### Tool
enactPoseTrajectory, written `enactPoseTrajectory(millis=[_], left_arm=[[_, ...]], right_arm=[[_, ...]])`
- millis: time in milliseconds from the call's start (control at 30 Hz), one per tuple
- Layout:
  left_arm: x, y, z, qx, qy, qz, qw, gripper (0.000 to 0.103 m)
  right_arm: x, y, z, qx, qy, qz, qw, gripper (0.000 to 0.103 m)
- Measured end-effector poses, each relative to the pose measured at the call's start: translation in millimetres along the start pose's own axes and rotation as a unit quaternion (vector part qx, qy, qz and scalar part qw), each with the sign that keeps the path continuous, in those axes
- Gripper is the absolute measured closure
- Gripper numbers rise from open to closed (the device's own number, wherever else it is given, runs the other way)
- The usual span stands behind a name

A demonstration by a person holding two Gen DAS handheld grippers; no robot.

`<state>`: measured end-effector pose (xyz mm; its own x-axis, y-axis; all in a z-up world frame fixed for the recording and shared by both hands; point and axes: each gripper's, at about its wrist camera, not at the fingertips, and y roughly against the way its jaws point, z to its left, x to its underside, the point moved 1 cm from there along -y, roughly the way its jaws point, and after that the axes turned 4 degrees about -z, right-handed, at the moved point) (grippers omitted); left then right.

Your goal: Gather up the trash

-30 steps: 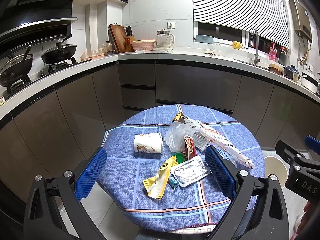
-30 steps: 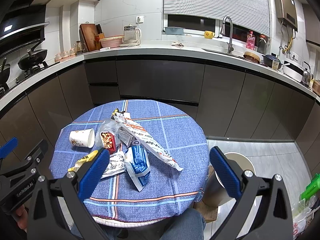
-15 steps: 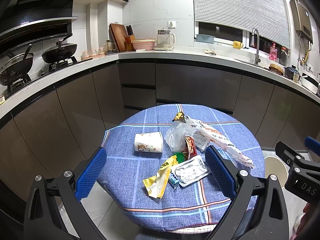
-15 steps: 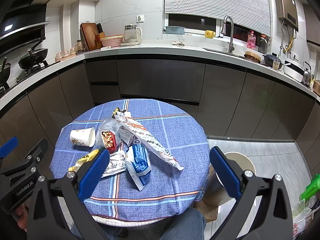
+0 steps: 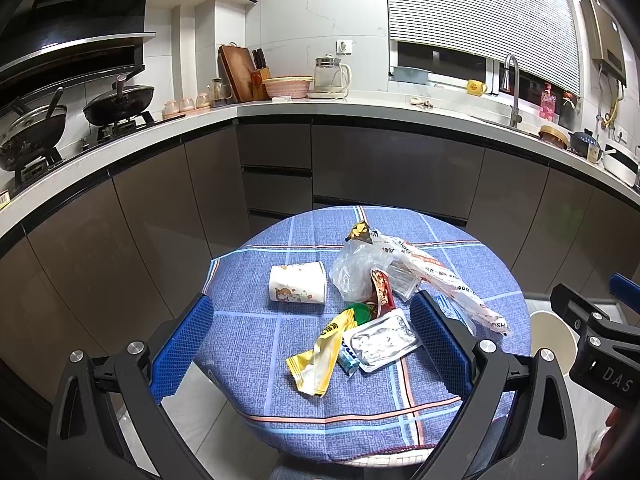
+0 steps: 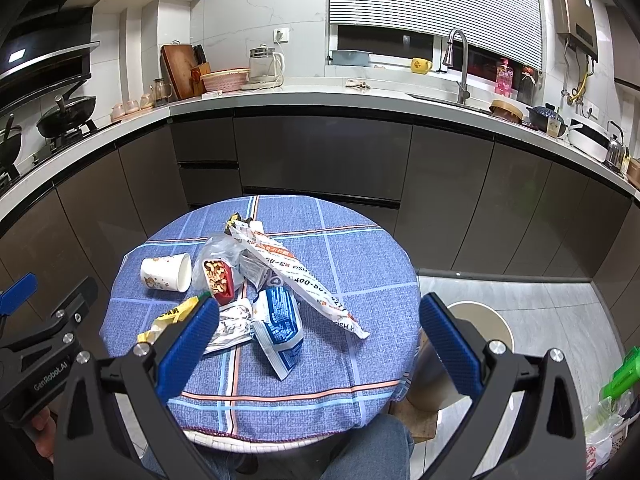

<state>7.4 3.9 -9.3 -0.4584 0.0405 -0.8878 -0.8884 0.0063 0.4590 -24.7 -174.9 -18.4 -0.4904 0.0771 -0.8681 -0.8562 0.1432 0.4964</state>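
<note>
Trash lies on a round table with a blue checked cloth. There is a paper cup on its side, a clear plastic bag, a red snack pack, a yellow wrapper, a silver foil pack, a blue-and-white packet and a long white fish-snack bag. My left gripper is open and empty above the table's near side. My right gripper is open and empty, also above the near edge.
A round bin stands on the floor right of the table. Dark kitchen cabinets curve behind the table under a white counter. A bag with a green object sits at the lower right. My knee is under the table edge.
Both grippers have crept slightly forward toward the table, jaws unchanged. Nothing on the table has moved.
</note>
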Motion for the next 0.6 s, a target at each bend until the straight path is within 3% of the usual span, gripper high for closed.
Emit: enactPoseTrajectory(millis=[600], left_arm=[[1,-13,-2,-0.003,0.001,0.017,0.9999,0.008]], right_arm=[[-5,-10,-4,-0.003,-0.004,0.016,1.0,0.003]])
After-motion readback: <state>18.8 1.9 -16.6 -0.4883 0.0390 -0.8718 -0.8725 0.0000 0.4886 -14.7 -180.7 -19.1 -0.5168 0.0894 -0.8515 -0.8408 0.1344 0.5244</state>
